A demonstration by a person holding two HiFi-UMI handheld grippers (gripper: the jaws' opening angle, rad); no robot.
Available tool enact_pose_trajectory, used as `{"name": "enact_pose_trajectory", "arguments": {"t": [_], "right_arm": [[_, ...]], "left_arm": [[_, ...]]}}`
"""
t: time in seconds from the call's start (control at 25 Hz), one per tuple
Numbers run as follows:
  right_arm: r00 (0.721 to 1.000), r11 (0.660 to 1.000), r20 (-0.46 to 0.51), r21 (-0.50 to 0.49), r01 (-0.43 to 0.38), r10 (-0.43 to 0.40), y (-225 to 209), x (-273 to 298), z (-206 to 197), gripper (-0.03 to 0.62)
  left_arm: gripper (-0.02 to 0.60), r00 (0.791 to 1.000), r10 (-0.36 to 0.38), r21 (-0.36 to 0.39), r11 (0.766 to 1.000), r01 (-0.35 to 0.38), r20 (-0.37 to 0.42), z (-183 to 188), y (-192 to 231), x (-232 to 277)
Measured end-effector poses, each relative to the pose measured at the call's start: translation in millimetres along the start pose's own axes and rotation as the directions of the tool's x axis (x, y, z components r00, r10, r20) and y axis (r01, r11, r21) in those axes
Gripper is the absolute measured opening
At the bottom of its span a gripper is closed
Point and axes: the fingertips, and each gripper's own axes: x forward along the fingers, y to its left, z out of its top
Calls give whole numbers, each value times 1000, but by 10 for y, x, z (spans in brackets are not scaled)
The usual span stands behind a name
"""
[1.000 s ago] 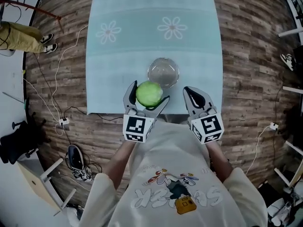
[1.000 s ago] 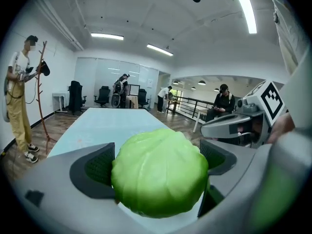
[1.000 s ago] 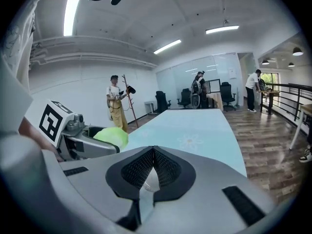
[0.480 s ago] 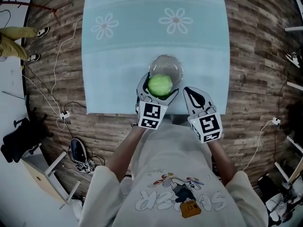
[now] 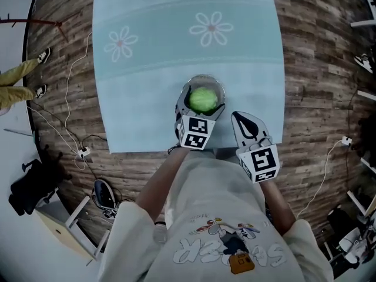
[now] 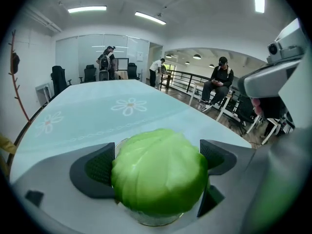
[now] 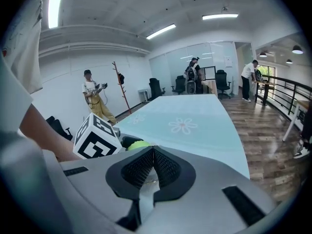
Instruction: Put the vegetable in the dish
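Note:
A round green cabbage (image 5: 203, 99) (image 6: 160, 176) sits between the jaws of my left gripper (image 5: 201, 103) (image 6: 159, 165), which is shut on it. The cabbage hangs right over a clear glass dish (image 5: 202, 84), whose rim (image 6: 146, 220) shows just under it in the left gripper view. Whether it touches the dish I cannot tell. My right gripper (image 5: 247, 124) (image 7: 149, 164) is shut with nothing in it, near the table's front edge, to the right of the dish. A sliver of the cabbage (image 7: 136, 144) shows past the left gripper's marker cube (image 7: 97, 137).
The table has a pale blue cloth (image 5: 176, 46) with two flower prints (image 5: 211, 27). Cables (image 5: 70, 87) lie on the wooden floor to the left. People and office chairs stand far behind the table (image 6: 109, 62).
My left gripper carried the cabbage forward and to the right, from the table's front edge to over the glass dish. The right gripper has stayed where it was.

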Motion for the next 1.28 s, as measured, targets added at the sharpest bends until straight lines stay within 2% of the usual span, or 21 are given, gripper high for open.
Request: {"name": "enact_pose_trajectory", "arguments": {"t": [0.24,0.36,0.48,0.76,0.92,1.04,1.2,1.28], "right_arm": [[1000,1000,-4,21,21,-21,-105,-60,-72,18],[999,999,-2,26,35,-35,-153,-88,-69,18],[999,999,8,26,40,-40,-204,-136,-60,18],[999,999,43,-7,31,-31,-201,-205,25,18],[996,999,84,-33,18,-16,-138,-241,159,18],[992,999,123,-36,14,-9,-96,-251,286,18],[988,999,154,-34,3,2,-21,-295,377,18],[986,1000,166,-24,-14,17,15,-331,402,18]], "left_arm": [[554,998,-23,-59,998,19,-55,-73,-6,239],[554,997,8,-24,1000,-10,-79,-121,42,284],[552,998,31,16,999,-30,-49,-57,60,236],[545,999,36,0,999,-36,33,201,36,-126],[457,994,48,29,998,-51,99,427,-49,-495],[417,990,72,5,997,-73,121,537,-69,-722],[261,974,126,-84,990,-112,189,637,-96,-1047],[220,972,111,-65,993,-99,207,687,-228,-1195]]}}
